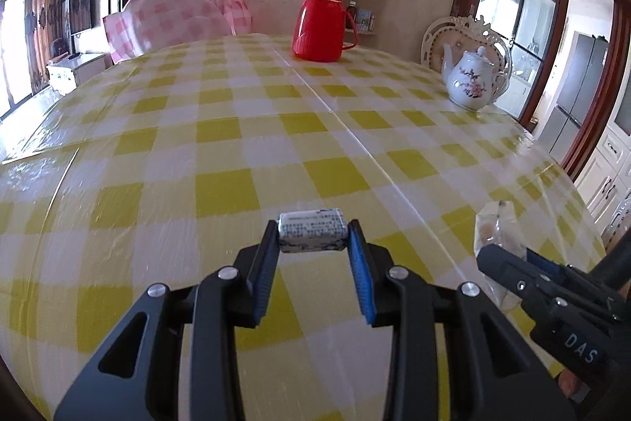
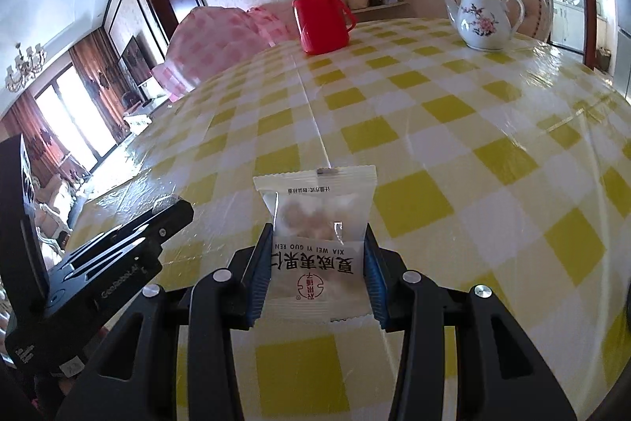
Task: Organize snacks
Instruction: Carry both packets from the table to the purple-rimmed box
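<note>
Left wrist view: the left hand-held gripper (image 1: 313,235) pinches a small white wrapped candy (image 1: 313,232) between its fingertips, above the yellow-checked bench (image 1: 236,129). Right wrist view: the right hand-held gripper (image 2: 318,255) clamps a clear nut packet (image 2: 315,223) between its blue pads. Far ahead of both stand a red thermos (image 1: 320,20) and a floral teapot (image 1: 471,79).

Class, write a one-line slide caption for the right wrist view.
Right tongs grip a white nut packet above the yellow-checked table; red flask and floral teapot stand beyond.
</note>
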A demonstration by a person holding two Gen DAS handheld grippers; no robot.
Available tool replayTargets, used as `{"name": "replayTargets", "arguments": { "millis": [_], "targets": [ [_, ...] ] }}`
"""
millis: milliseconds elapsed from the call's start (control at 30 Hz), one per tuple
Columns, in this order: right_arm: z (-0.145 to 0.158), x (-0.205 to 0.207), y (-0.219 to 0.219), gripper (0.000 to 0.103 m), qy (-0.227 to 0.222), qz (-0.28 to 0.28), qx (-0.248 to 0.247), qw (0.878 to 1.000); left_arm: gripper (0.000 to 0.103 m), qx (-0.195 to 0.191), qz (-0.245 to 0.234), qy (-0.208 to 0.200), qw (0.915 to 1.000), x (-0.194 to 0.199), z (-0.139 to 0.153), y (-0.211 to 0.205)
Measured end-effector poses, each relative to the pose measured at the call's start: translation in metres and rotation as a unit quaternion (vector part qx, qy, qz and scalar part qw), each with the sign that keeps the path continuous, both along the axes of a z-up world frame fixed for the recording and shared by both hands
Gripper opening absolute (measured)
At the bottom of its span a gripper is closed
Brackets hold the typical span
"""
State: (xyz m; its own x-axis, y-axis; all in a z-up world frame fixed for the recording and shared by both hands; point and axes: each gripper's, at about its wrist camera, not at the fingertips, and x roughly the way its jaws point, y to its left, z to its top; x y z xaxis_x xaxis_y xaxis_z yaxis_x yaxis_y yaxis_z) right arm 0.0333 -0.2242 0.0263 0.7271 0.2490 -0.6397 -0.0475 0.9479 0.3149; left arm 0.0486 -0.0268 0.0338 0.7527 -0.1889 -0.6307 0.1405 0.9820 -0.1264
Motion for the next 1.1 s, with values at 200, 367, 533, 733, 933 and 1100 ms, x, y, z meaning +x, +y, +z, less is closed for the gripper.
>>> {"name": "replayTargets", "arguments": {
  "millis": [200, 367, 533, 733, 933, 1100],
  "targets": [
    [0.001, -0.032, -0.007, 0.042, -0.005, -0.009, 0.038, 0.999, 0.035, -0.013, -0.001, -0.011, 0.9999, -0.031, 0.001, 0.001],
    [-0.007, -0.061, -0.007, 0.042, 0.006, 0.000, 0.073, 0.997, 0.035, -0.031, -0.001, -0.023, 0.9992, -0.057, 0.005, 0.005],
    [-0.006, -0.087, -0.003, 0.042, 0.004, 0.007, 0.073, 0.997, 0.035, -0.034, -0.006, -0.036, 0.9988, -0.085, 0.008, 0.004],
    [-0.006, -0.107, 0.001, 0.042, 0.009, 0.015, 0.075, 0.997, 0.035, -0.029, -0.009, -0.044, 0.9986, -0.114, 0.008, 0.010],
    [-0.001, -0.122, 0.011, 0.042, 0.006, 0.027, 0.071, 0.997, 0.035, -0.019, -0.007, -0.042, 0.9989, -0.135, 0.005, 0.021],
    [0.008, -0.137, 0.021, 0.042, -0.005, 0.039, 0.062, 0.997, 0.035, -0.011, -0.008, -0.053, 0.9985, -0.159, 0.012, 0.031]
  ]
}}
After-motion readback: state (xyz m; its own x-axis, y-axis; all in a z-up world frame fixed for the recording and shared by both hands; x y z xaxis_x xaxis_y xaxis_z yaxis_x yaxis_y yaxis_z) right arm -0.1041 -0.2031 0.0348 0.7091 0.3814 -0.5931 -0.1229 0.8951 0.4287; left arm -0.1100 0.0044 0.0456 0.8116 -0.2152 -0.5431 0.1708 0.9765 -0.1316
